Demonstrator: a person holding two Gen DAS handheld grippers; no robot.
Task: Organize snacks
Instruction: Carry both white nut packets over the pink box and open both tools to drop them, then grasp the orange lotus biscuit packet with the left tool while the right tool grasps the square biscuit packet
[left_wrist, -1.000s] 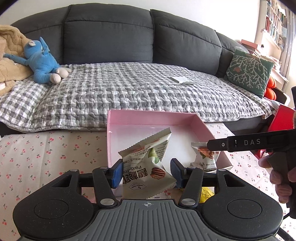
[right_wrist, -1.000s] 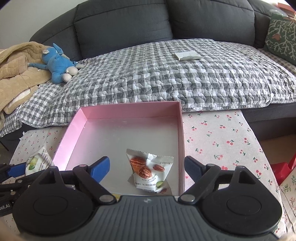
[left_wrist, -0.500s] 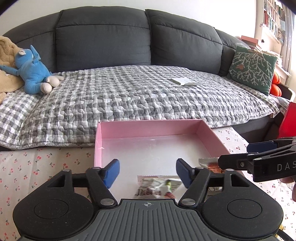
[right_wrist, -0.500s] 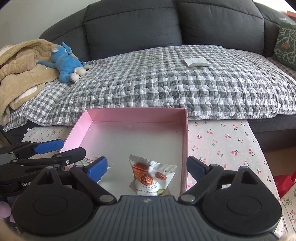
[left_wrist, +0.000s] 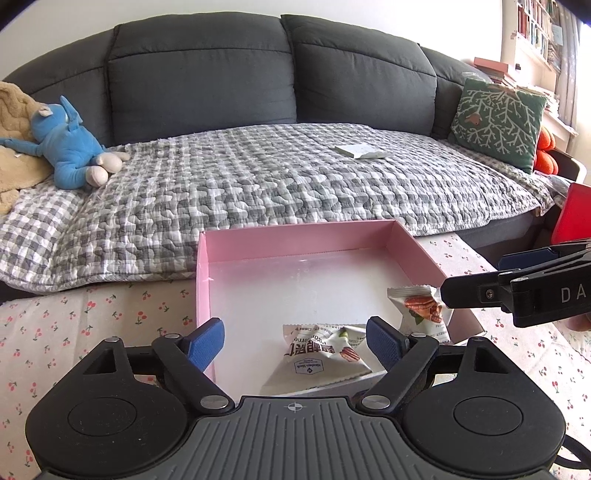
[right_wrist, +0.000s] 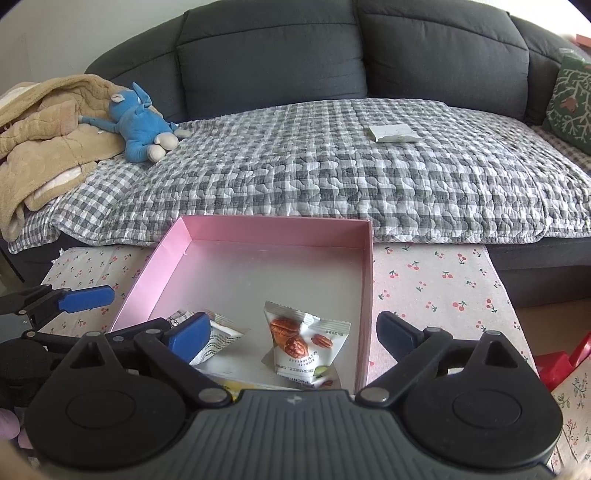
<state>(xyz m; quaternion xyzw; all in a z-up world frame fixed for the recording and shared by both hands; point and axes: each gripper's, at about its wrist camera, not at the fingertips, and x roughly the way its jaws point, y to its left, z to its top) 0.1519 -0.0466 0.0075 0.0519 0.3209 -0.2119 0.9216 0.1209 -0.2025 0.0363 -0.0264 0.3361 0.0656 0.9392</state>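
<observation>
Snack packs: two small white packs with nut pictures lie inside the pink box, both near its front edge.
First pack: it lies flat on the box floor, close to the front wall. In the left wrist view it shows between the two blue pads. No pad touches it.
Second pack: it stands up a bit, tilted, near the front right corner of the box. It shows brown nuts on the front. It is just beside the first pack but apart from it.
Pink box: it is open on top, with low pink walls and a pale floor. It sits on the counter, at the counter's back edge, next to the sofa.
Left tongs: released. The jaws have just been opening and now stand wide. They hang over the front left part of the box with the first pack below them, not held.
Right tongs: released too. The jaws have just been opening a little more and stand very wide. They hang over the front right part of the box, and the second pack lies loose between them.
Counter: it has a pale cloth with little red cherries on it.
Sofa: dark grey, behind the counter, with a grey and white check blanket on the seat.
On the sofa: a blue soft toy at the left end by a tan blanket, a green cushion at the right end, and a small white flat thing on the check blanket.
</observation>
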